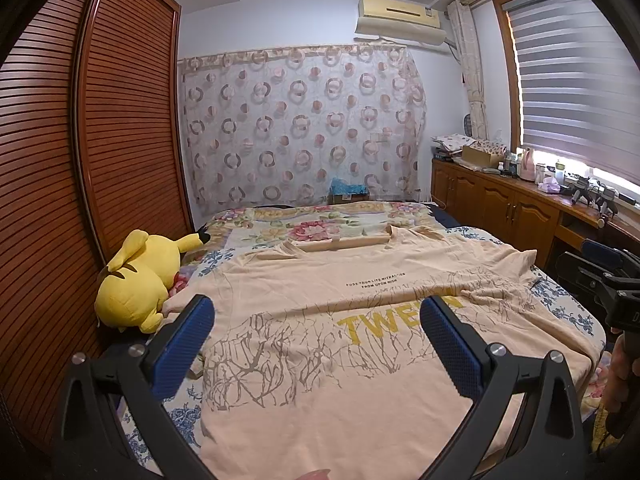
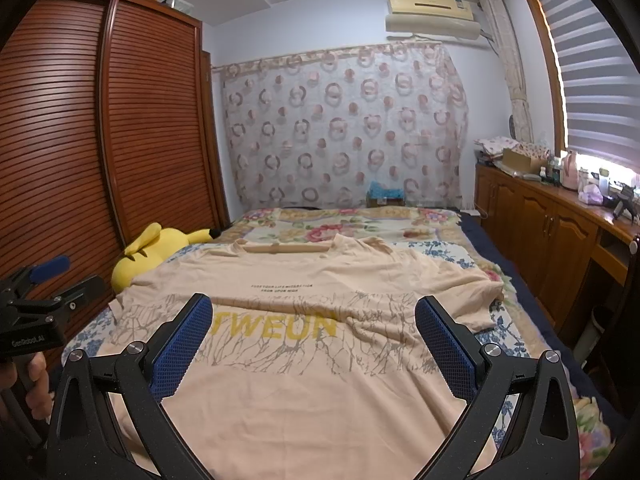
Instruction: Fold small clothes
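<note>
Here both the left gripper (image 1: 318,326) and right gripper (image 2: 314,324) gape above the T-shirt (image 1: 340,360) spread flat on the bed (image 1: 256,222).

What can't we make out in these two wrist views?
- T-shirt hem: cut off by the bottom edge, both views.
- Yellow word on it: left view, blue finger covers the end.
- Small black print: too small to read.
- Plush toy: right view, partly behind the shirt.
</note>
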Motion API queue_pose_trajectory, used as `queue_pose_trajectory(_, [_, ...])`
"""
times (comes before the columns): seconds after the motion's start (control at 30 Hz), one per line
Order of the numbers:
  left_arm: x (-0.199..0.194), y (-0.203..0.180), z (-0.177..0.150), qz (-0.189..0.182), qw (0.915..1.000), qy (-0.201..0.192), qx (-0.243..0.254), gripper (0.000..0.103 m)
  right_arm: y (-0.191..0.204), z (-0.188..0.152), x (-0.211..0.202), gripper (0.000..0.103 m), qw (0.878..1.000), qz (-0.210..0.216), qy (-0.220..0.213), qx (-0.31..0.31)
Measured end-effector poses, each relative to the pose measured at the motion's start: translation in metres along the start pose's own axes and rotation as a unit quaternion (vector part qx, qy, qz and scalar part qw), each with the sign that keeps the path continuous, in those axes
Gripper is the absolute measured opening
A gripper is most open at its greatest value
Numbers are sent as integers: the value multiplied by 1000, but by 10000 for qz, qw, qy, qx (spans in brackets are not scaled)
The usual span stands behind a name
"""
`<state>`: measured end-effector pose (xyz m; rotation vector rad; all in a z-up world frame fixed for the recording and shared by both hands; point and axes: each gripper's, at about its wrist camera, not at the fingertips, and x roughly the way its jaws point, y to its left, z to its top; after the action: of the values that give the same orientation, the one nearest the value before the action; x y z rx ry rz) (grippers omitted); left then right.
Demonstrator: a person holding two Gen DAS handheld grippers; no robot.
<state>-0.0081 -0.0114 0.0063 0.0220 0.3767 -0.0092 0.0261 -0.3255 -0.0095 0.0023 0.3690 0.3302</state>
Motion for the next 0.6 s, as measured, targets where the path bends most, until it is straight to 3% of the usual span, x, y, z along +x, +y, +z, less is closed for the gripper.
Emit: queue_pose_trajectory(0.6, [-3, -1, 4, -2, 10000, -48, -20, 103, 1, 1, 0, 103, 10000, 3, 1, -2])
